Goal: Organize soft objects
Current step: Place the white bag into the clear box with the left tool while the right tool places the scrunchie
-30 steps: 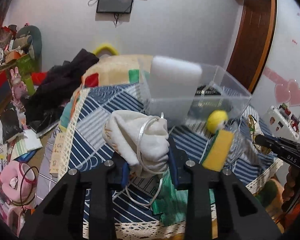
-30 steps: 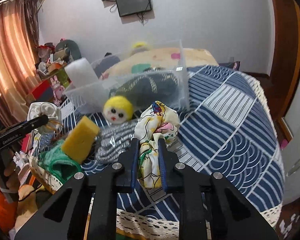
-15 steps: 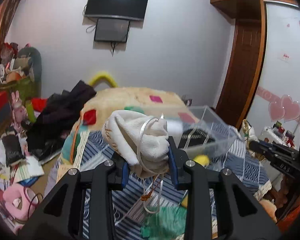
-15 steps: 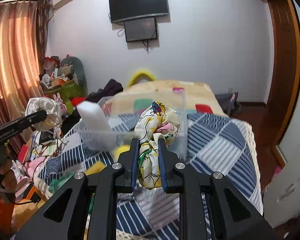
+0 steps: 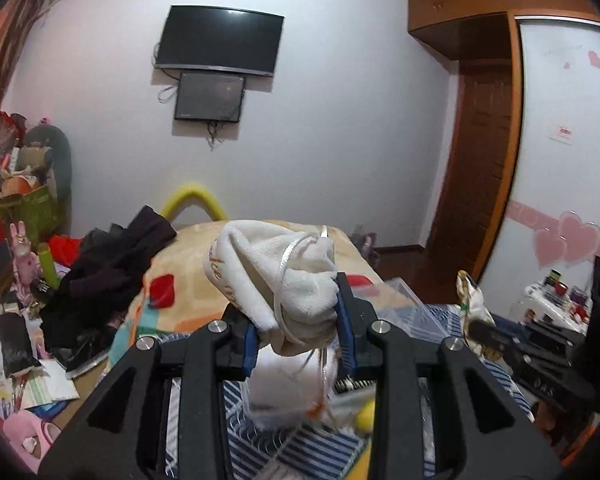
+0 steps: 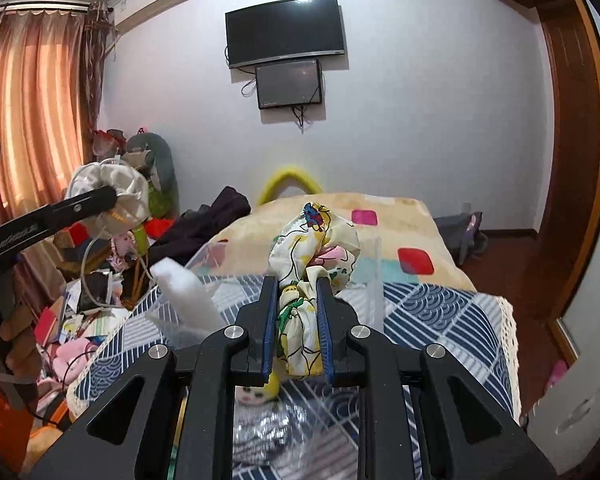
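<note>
My left gripper (image 5: 298, 300) is shut on a white drawstring pouch (image 5: 272, 276), held high above the bed; the pouch (image 6: 108, 196) and that gripper (image 6: 112, 200) also show at the left of the right wrist view. My right gripper (image 6: 298, 288) is shut on a knotted floral cloth (image 6: 316, 248), lifted over the clear plastic box (image 6: 374, 280). A white sponge block (image 6: 186, 300) leans in the box. Below the right gripper lie a yellow-haired doll head (image 6: 256, 390) and a silvery scrunchy cloth (image 6: 260, 432). The right gripper (image 5: 476, 326) with the cloth (image 5: 470, 294) appears at the right of the left wrist view.
The bed has a blue-and-white patterned cover (image 6: 432, 320) and a beige blanket (image 6: 384, 220). Dark clothes (image 5: 112, 264) lie at its left side. Clutter covers the floor (image 5: 20, 360) on the left. A person's hand (image 6: 16, 340) holds the left tool.
Both grippers have risen with their loads and tilted up toward the wall; the box, sponges and doll head have dropped low or out of view.
</note>
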The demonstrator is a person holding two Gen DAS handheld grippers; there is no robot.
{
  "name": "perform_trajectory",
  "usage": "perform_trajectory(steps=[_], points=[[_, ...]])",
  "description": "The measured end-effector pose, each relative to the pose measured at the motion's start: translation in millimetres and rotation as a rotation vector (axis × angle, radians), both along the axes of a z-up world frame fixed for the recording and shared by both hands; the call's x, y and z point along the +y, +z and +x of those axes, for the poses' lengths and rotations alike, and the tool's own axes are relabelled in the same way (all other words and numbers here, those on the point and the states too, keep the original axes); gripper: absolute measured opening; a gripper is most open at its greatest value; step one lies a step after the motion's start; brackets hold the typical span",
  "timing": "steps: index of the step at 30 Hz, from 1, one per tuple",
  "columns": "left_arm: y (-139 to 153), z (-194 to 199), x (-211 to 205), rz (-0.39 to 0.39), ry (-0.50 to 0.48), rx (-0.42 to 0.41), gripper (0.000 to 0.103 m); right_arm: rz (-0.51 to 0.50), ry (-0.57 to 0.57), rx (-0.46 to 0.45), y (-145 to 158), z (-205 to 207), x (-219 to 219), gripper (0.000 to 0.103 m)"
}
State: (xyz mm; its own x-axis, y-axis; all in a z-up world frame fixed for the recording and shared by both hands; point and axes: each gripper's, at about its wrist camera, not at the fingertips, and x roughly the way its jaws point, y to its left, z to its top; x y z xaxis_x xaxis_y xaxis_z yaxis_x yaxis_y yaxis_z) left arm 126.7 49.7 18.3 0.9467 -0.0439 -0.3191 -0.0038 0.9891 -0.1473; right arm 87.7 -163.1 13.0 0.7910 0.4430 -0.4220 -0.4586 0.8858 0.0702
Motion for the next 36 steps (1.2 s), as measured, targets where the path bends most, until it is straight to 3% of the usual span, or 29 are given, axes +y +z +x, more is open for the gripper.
perform_trajectory(steps=[5, 18, 21, 25, 28, 30, 32, 36], points=[[-6.9, 28.5, -2.4, 0.0, 0.013, 0.022, 0.032, 0.002, 0.011, -0.002, 0.6, 16.5, 12.2, 0.017], [-64.5, 102.8, -10.4, -0.042, -0.056, 0.289, 0.033, -0.068, 0.049, 0.075, -27.3, 51.8, 45.8, 0.017], [-69.1, 106.1, -11.2, -0.046, -0.058, 0.31, 0.035, -0.089, 0.054, 0.097, -34.9, 57.4, 50.8, 0.017], [-69.0, 103.3, -11.2, -0.055, -0.057, 0.303, 0.057, -0.094, 0.058, 0.142, -44.9, 64.3, 51.3, 0.02], [-65.0, 98.8, -13.0, -0.044, -0.053, 0.288, 0.064, -0.095, 0.061, 0.177, -50.6, 68.2, 49.7, 0.02], [-62.3, 95.6, -14.9, -0.033, -0.045, 0.282, 0.074, -0.101, 0.052, 0.185, -51.4, 69.0, 48.8, 0.027], [-58.8, 90.0, -16.4, -0.022, -0.036, 0.268, 0.081, -0.099, 0.054, 0.189, -49.9, 67.4, 48.0, 0.042], [-49.0, 75.3, -18.0, -0.01, -0.036, 0.241, 0.089, -0.101, 0.032, 0.157, -41.8, 61.9, 45.6, 0.051]])
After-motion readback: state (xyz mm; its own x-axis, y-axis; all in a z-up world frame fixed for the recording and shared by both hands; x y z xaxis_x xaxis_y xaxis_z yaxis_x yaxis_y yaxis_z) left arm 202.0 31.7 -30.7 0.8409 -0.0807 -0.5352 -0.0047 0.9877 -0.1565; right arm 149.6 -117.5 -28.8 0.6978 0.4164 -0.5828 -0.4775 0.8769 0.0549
